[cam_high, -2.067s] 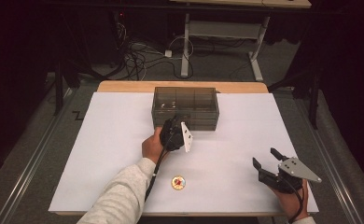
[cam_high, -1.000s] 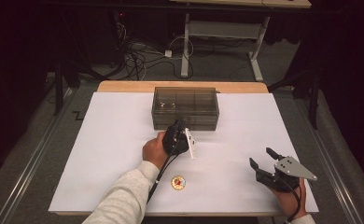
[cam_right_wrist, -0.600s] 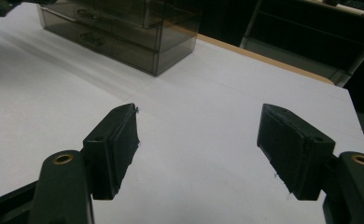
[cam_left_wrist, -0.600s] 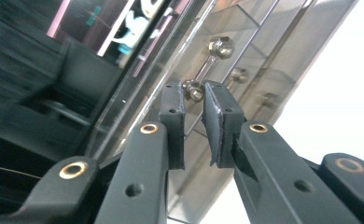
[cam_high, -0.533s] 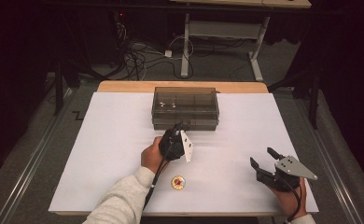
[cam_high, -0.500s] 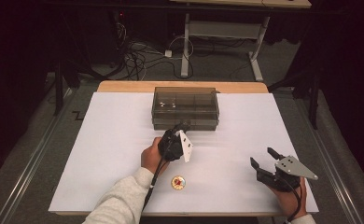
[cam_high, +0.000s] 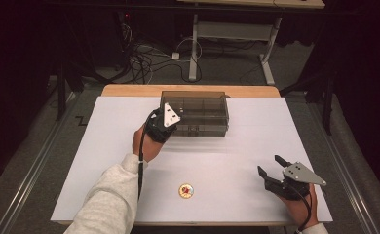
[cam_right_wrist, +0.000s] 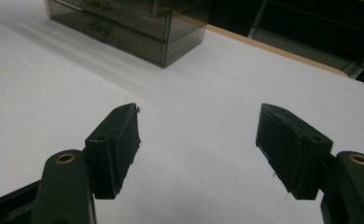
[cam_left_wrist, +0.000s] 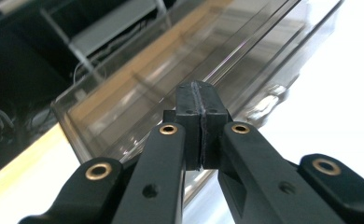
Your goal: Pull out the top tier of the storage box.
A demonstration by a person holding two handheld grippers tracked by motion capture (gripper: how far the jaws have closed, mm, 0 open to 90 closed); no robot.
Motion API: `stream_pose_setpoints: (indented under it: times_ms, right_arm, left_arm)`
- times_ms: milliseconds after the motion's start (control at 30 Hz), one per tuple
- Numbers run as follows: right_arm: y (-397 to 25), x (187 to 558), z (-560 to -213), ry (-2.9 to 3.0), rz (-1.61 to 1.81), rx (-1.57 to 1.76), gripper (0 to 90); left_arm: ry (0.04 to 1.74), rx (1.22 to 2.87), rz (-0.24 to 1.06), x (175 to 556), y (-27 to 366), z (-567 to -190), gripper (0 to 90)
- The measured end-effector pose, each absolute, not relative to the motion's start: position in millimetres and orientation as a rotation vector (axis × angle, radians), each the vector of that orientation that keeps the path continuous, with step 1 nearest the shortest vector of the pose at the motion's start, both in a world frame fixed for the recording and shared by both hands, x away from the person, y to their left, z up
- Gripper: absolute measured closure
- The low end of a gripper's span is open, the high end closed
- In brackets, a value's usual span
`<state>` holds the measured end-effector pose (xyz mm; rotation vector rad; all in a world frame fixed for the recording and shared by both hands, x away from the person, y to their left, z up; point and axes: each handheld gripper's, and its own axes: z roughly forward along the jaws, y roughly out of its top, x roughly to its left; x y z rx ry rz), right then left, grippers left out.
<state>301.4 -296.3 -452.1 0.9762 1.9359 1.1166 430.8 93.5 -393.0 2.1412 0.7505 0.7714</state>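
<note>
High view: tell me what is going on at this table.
A person works with a gripper in each hand. The left gripper, jaws pressed together, is up against the front left of the smoky plastic box near the table's far edge. The right gripper waits open over the white table at the near right. A small round token lies untouched near the front.

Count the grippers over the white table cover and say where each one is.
2. The left gripper is at the smoky plastic organizer box, fingers shut; the right gripper is open near the front right corner.

Lab: cables, metal bench frame
</note>
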Motion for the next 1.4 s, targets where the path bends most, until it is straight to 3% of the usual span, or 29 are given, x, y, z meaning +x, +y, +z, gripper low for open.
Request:
stream_pose_setpoints:
  times_ms: [433, 633, 1400]
  right_arm:
    - [-297, 304, -454, 1.954, 1.116, 0.994, 31.0]
    - [-297, 303, -453, 1.967, 1.116, 0.986, 31.1]
    - [-292, 303, -455, 2.015, 1.092, 0.963, 31.9]
  left_arm:
    - [0.800, 2.255, 0.646, 449, 94, -410, 84.5]
    - [0.814, 2.233, 0.603, 444, 101, -412, 83.3]
    - [0.794, 2.224, 0.599, 427, 107, -416, 86.4]
